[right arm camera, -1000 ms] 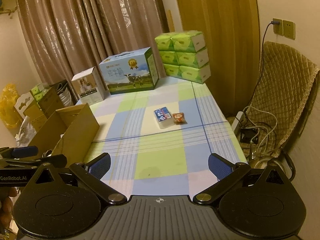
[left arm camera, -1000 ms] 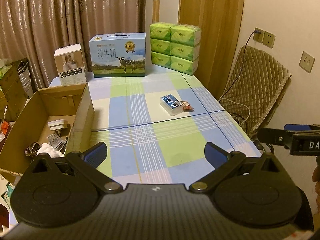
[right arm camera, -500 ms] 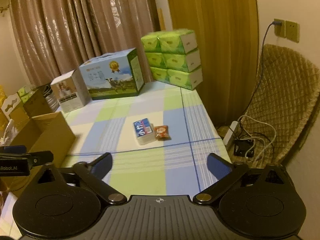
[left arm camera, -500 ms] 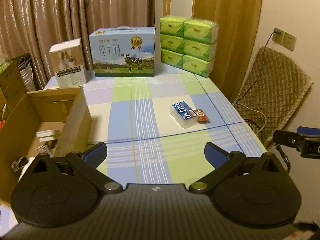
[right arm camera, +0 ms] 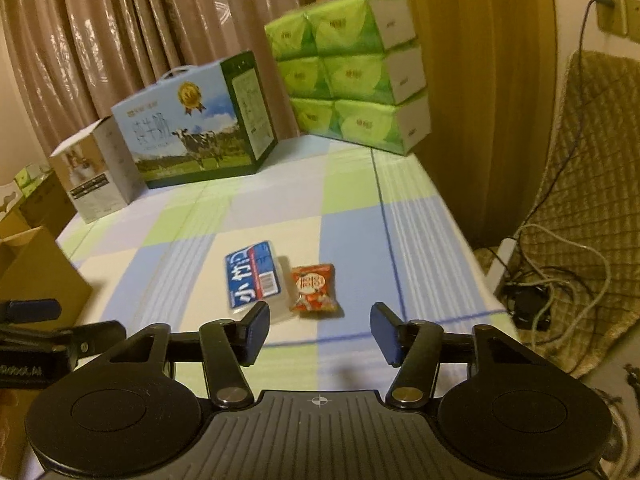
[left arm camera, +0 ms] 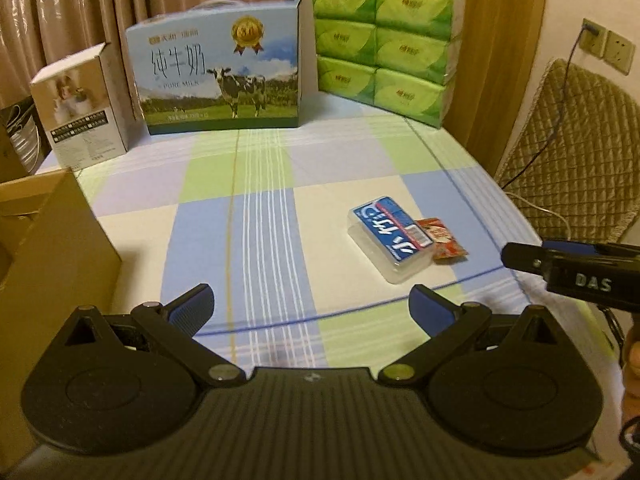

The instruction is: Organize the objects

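The left gripper (left arm camera: pixel 310 308) hangs wide open over the checked blue-green tablecloth (left arm camera: pixel 248 208). A blue-labelled clear plastic box (left arm camera: pixel 390 236) touches a small red snack packet (left arm camera: pixel 442 238) at right; far back stands a blue milk carton (left arm camera: pixel 220 80).

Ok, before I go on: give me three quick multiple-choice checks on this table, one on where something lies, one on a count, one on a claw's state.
1. Where does the red snack packet lie relative to the blue-labelled clear box, seen from the right wrist?
A. On top of it
B. Just to its right on the tablecloth
C. Inside the cardboard box

2. How many green tissue packs show on the front face of the green tissue bundle?
A. Three
B. Four
C. Six

3. What is the right claw doing?
A. Open, nothing between its pads
B. Clamped on the snack packet
C. Clamped on the milk carton

Answers: 1 B, the packet sits beside the box's right edge. 2 C, two columns of three. 3 A, its jaws have just been closing, yet only tablecloth shows between them.
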